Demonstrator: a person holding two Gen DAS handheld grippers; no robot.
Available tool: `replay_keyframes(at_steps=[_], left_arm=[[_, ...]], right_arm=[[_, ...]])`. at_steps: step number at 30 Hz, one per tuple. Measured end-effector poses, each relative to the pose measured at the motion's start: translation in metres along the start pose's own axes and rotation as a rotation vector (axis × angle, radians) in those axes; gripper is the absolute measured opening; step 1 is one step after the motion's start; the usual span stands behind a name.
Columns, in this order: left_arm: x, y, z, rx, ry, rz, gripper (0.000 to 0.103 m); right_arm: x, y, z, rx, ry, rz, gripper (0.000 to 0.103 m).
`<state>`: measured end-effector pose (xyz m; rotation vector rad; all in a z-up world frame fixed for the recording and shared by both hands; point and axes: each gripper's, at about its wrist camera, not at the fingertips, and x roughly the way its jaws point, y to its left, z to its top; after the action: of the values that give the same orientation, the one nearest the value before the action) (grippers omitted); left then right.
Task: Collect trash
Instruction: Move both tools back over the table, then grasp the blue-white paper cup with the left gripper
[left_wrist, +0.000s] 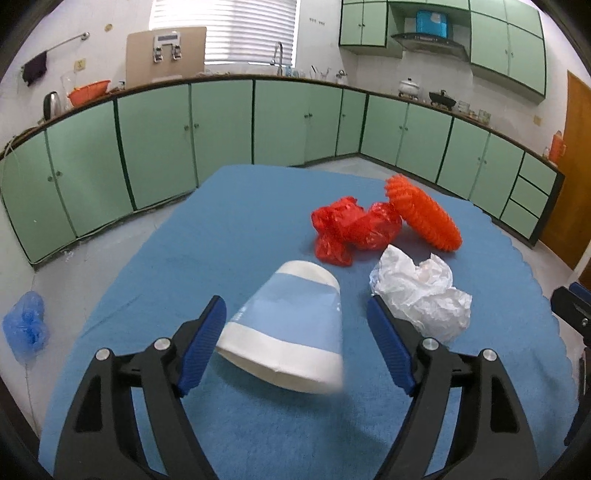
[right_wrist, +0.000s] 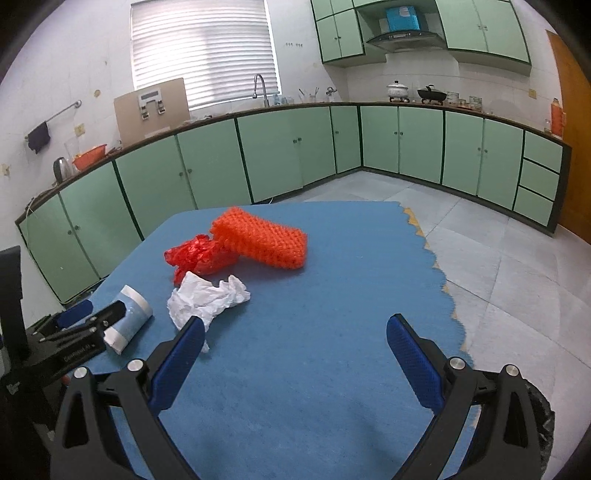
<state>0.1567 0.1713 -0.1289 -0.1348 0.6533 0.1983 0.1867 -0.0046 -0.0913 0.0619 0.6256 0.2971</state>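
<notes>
Four bits of trash within reach: paper cup (left_wrist: 286, 328) on its side between the wide-open left claw (left_wrist: 295, 345), presumably for pinching; right claw (right_wrist: 295, 363) wide open, empty.

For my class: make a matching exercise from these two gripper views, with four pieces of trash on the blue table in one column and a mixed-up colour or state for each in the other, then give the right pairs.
Things:
1. paper cup
2. plastic bag
3. foam net
4. crumpled tissue

Descriptions:
A. orange, ridged mesh
B. white, crumpled, beside the cup
C. lying on its side between the open fingers of the left gripper
D. red, scrunched, touching the net

Pairs: 1-C, 2-D, 3-A, 4-B
</notes>
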Motion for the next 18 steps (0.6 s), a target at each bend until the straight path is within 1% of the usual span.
replay_keyframes(at_steps=[4,7,15,18], left_arm=[[0.015,0.001,0.001,0.001,0.04,-0.014,0.077],[0.023,0.004,0.0,-0.001,0.062,0.005,0.079],[0.043,0.012,0.004,-0.015,0.134,0.021,0.081],[0.048,0.013,0.002,-0.01,0.153,0.037,0.08]], right_arm=[[0.007,0.003,0.001,0.0,0.013,0.001,0.097],[0.012,0.006,0.003,-0.005,0.02,0.004,0.097],[0.024,0.016,0.006,-0.02,0.037,0.019,0.097],[0.028,0.019,0.008,-0.028,0.04,0.023,0.097]])
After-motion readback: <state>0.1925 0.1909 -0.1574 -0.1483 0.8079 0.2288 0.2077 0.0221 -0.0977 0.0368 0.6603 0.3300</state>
